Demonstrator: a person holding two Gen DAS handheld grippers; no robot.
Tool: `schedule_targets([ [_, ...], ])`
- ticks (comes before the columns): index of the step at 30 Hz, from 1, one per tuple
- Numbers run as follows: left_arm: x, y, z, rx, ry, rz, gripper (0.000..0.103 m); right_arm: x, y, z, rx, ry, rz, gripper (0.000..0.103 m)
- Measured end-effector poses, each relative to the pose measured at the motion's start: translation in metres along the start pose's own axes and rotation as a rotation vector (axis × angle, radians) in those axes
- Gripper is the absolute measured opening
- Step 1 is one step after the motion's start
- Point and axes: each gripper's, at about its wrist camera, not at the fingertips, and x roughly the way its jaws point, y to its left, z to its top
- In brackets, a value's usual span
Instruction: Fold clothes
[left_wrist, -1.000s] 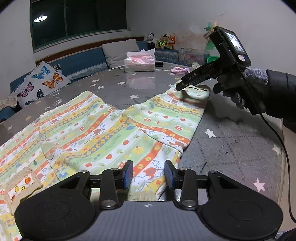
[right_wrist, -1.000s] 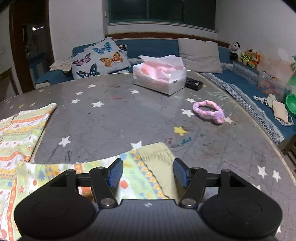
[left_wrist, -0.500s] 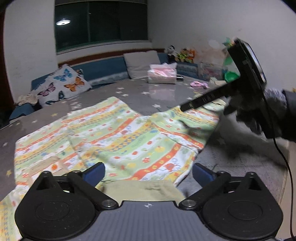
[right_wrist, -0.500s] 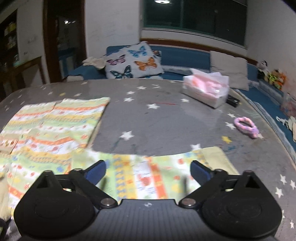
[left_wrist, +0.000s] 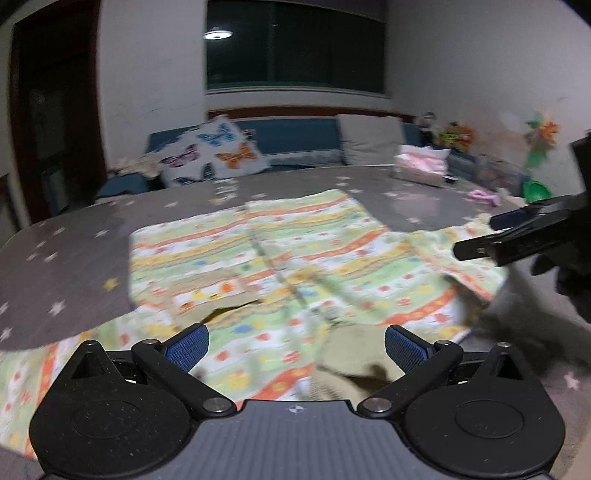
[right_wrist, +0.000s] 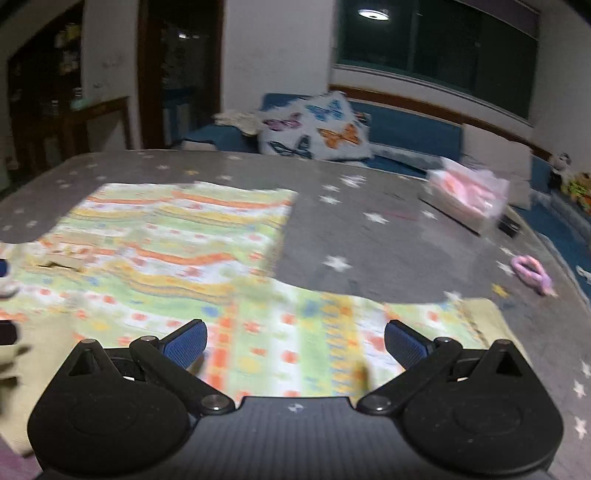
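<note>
Both grippers have let go and pulled back since a second ago: the left gripper (left_wrist: 293, 341), whose jaws closed then, have just been opening and now stand wide over the garment (left_wrist: 295, 251), nothing pinched. Likewise the right gripper (right_wrist: 295, 339) is spread wide above the striped cloth (right_wrist: 177, 236). It lies flat across the centre and lower frame on the starred table (right_wrist: 369, 236); a tissue box (right_wrist: 469, 195) sits upper right.

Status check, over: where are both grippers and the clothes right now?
Left gripper and right gripper: jaws just opened wide, nothing held. Striped garment released, flat on table. Nothing in the way.
</note>
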Motion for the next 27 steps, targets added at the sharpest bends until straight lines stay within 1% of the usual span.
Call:
schedule_targets([
  [3, 0.001, 0.003, -0.008, 0.0, 0.021, 0.047, 0.103, 0.001, 0.021, 0.0, -0.037, -0.001, 0.055, 0.103],
  [7, -0.001, 0.008, -0.019, -0.009, 0.049, 0.068, 0.103, 0.009, 0.047, -0.008, -0.098, 0.039, 0.094, 0.103],
  [9, -0.004, 0.012, -0.019, -0.029, 0.044, 0.067, 0.103, 0.012, 0.056, -0.013, -0.137, 0.065, 0.1, 0.103],
  [11, -0.009, 0.017, -0.018, -0.046, 0.029, 0.066, 0.103, 0.009, 0.063, -0.015, -0.17, 0.056, 0.095, 0.103],
  [15, -0.007, 0.029, -0.005, -0.07, 0.004, 0.109, 0.103, 0.006, 0.07, -0.012, -0.183, 0.038, 0.094, 0.103],
  [21, 0.016, 0.069, 0.008, -0.234, 0.026, 0.185, 0.103, 0.01, 0.073, -0.014, -0.176, 0.048, 0.09, 0.103],
  [27, 0.028, 0.109, 0.002, -0.354, 0.062, 0.348, 0.103, 0.012, 0.07, -0.013, -0.158, 0.055, 0.098, 0.103],
])
